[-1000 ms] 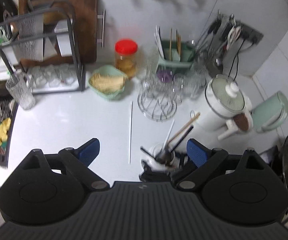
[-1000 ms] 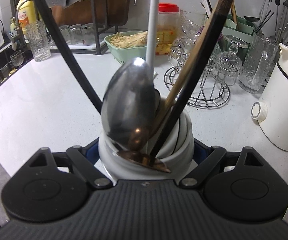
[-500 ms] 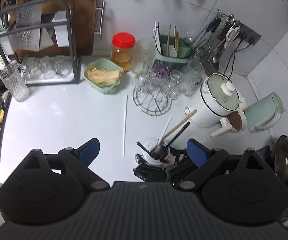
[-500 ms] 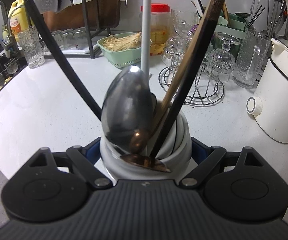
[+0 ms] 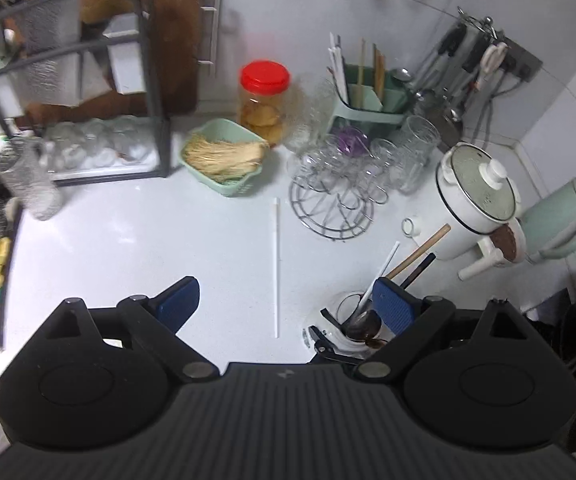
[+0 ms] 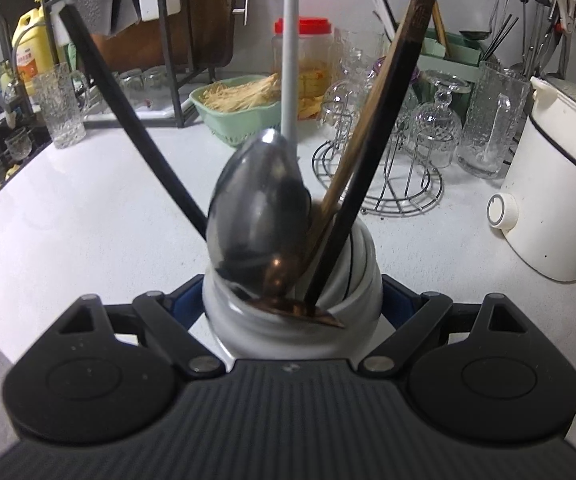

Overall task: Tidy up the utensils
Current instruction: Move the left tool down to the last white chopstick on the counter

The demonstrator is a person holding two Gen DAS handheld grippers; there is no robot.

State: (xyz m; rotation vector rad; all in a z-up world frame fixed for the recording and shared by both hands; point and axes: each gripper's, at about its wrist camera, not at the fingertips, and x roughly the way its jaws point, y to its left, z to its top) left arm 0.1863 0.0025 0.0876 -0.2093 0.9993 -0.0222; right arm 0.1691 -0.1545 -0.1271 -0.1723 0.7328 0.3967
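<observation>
A white ribbed utensil cup [image 6: 351,280] sits between my right gripper's [image 6: 291,300] blue pads, which press its sides while the jaws are still closing. It holds a metal spoon [image 6: 260,208], a white chopstick [image 6: 289,60], a black one [image 6: 128,120] and dark and wooden sticks [image 6: 391,92]. In the left wrist view the same cup [image 5: 347,308] stands on the white counter [image 5: 128,240] beside my right pad. My left gripper [image 5: 286,300] hangs open above a single white chopstick [image 5: 276,264] lying lengthwise on the counter, with nothing between its pads.
At the back stand a green utensil caddy [image 5: 367,104], a red-lidded jar [image 5: 264,100], a green basket of sticks [image 5: 224,156], a wire rack with glasses [image 5: 335,196] and a dish rack [image 5: 88,120]. A white cooker [image 5: 475,204] and mint kettle [image 5: 559,220] are right.
The left gripper has come down closer to the counter over the lone white chopstick. The right gripper keeps its place with the cup between its pads.
</observation>
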